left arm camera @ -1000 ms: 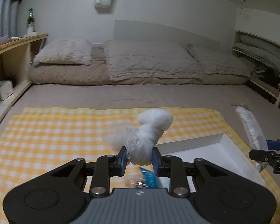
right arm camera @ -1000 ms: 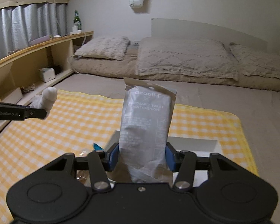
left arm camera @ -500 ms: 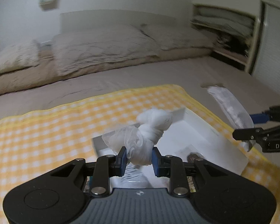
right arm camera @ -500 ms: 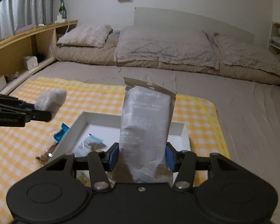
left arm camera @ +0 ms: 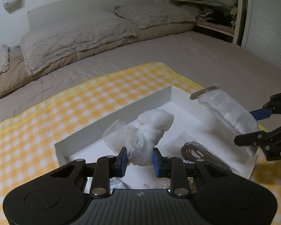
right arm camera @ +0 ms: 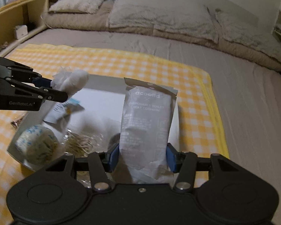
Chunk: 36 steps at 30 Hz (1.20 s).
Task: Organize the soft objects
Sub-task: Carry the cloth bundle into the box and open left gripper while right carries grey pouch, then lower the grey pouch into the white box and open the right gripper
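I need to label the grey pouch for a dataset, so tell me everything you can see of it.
The grey pouch is a flat, matte, soft-looking sealed packet printed "acoolid" and "disposable toilet seat cushion". It stands upright, its flat top seal uppermost and its lower part crumpled, pinched between the blue pads of the right gripper. It hangs above the white tray, which sits on the yellow checked cloth. Only the gripper appears to touch it.

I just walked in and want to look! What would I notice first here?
First, the two black tools, each squeezing something soft above the shallow white tray: the left tool holds a knotted white gauzy cloth bundle, and the right tool holds a tall grey packet printed "disposable toilet seat cushion". Under the tray, the bright yellow-and-white checked blanket stands out on the beige bed.
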Tool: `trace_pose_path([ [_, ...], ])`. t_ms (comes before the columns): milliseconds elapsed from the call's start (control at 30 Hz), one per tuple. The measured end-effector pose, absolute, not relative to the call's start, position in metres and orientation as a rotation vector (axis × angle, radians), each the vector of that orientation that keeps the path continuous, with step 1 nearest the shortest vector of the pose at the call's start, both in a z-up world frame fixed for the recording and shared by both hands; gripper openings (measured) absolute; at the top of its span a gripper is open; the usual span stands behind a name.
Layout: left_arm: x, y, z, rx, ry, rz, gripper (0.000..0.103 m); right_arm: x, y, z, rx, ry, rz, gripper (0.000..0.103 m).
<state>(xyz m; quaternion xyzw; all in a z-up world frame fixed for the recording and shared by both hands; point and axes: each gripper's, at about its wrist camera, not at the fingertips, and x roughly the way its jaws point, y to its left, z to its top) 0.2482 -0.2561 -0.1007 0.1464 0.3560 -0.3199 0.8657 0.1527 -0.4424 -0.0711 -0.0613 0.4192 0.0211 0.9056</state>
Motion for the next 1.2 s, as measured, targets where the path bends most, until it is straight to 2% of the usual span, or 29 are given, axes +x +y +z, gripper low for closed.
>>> trace_pose_path([
  [267,0.25,-0.274,-0.117,0.337,0.747,-0.684,0.03,0.162,-0.449,-0.1,-0.128,0.956,0.038,0.053],
  [300,0.251,-0.276,-0.119,0.34,0.747,-0.677,0.033,0.162,-0.449,-0.102,-0.129,0.962,0.041,0.053],
  [367,0.252,-0.276,-0.122,0.332,0.757,-0.666,0.051,0.163,-0.448,-0.105,-0.138,0.966,0.048,0.053],
  [400,0.253,-0.276,-0.123,0.325,0.762,-0.661,0.063,0.163,-0.447,-0.107,-0.142,0.967,0.049,0.055],
  [433,0.252,-0.276,-0.125,0.324,0.768,-0.659,0.068,0.163,-0.447,-0.109,-0.146,0.969,0.044,0.055],
  [567,0.25,-0.274,-0.127,0.341,0.778,-0.656,0.068,0.164,-0.446,-0.114,-0.149,0.99,0.045,0.062],
  [900,0.246,-0.267,-0.124,0.33,0.78,-0.652,0.069,0.16,-0.452,-0.094,-0.103,0.951,0.049,0.06],
  [1033,0.241,-0.267,-0.123,0.333,0.783,-0.658,0.069,0.158,-0.451,-0.089,-0.104,0.958,0.076,0.051],
  [1100,0.238,-0.267,-0.122,0.333,0.783,-0.662,0.069,0.158,-0.448,-0.093,-0.119,0.984,0.089,0.043],
  [1200,0.235,-0.266,-0.119,0.327,0.781,-0.666,0.07,0.16,-0.443,-0.101,-0.146,1.007,0.098,0.043],
])
